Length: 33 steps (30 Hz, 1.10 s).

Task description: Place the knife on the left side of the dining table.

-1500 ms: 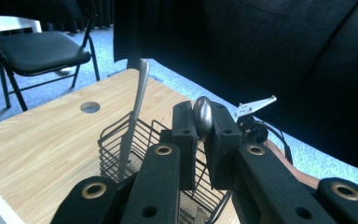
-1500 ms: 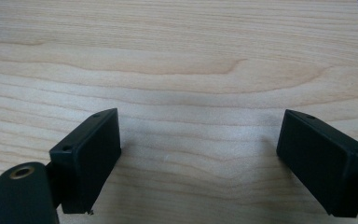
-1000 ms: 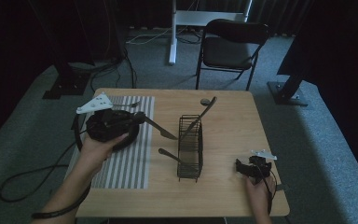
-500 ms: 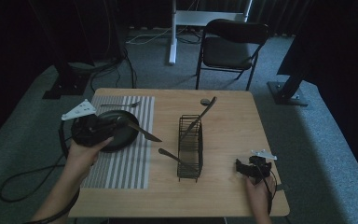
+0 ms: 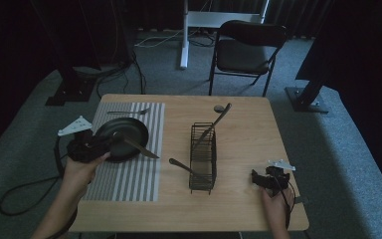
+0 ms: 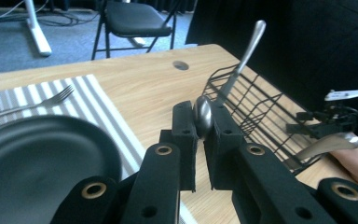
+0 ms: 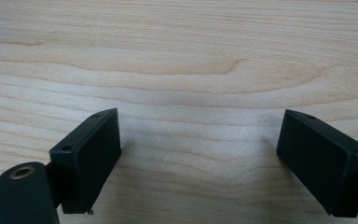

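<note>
Left claw (image 5: 110, 145), clamped shut on a knife (image 5: 138, 147), hangs over the plate (image 5: 129, 130) near the tabletop's left edge; the blade should settle flat on the mat (image 5: 129, 181) beside the plate. Right claw (image 7: 198, 163) gapes empty.

Left gripper (image 5: 110, 144) jaws clamped together; right gripper (image 7: 200, 154) jaws spread wide.
</note>
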Each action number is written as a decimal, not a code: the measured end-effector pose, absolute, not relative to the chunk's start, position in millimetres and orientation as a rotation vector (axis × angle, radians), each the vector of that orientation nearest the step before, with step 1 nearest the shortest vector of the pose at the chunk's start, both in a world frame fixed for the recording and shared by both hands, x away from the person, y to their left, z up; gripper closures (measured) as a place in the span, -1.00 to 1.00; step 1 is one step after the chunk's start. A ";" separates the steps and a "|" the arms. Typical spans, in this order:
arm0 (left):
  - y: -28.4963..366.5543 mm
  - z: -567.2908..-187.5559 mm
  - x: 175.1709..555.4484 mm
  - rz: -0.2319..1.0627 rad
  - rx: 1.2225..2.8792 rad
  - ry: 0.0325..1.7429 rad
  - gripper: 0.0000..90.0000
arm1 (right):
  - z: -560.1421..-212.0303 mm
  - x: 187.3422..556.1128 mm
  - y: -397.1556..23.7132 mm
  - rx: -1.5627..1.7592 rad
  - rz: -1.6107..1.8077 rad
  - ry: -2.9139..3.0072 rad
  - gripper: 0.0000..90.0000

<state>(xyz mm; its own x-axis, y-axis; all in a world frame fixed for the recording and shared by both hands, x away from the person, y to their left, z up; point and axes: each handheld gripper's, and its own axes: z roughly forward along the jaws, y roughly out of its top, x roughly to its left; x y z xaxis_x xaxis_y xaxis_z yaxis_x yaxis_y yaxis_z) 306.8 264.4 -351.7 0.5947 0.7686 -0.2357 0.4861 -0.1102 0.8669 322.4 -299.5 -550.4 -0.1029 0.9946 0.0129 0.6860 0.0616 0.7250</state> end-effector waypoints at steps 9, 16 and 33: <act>273.4 -376.9 308.0 0.309 1.767 1.097 0.86 | -550.4 322.4 -299.6 1.671 0.804 1.844 -0.72; 277.6 -390.5 305.5 0.283 1.761 1.129 0.86 | -550.4 322.4 -299.6 1.672 0.804 1.844 -0.72; 299.6 -408.5 304.2 0.193 1.682 1.191 0.85 | -550.4 322.4 -299.6 1.671 0.804 1.844 -0.72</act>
<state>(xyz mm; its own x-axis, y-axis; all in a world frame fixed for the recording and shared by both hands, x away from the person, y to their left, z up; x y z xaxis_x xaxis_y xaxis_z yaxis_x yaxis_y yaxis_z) 304.2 299.6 -408.5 0.4978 0.7730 -0.3933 0.6093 0.0111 0.7929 322.4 -299.6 -550.4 -0.1033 0.9946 0.0120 0.6857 0.0625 0.7252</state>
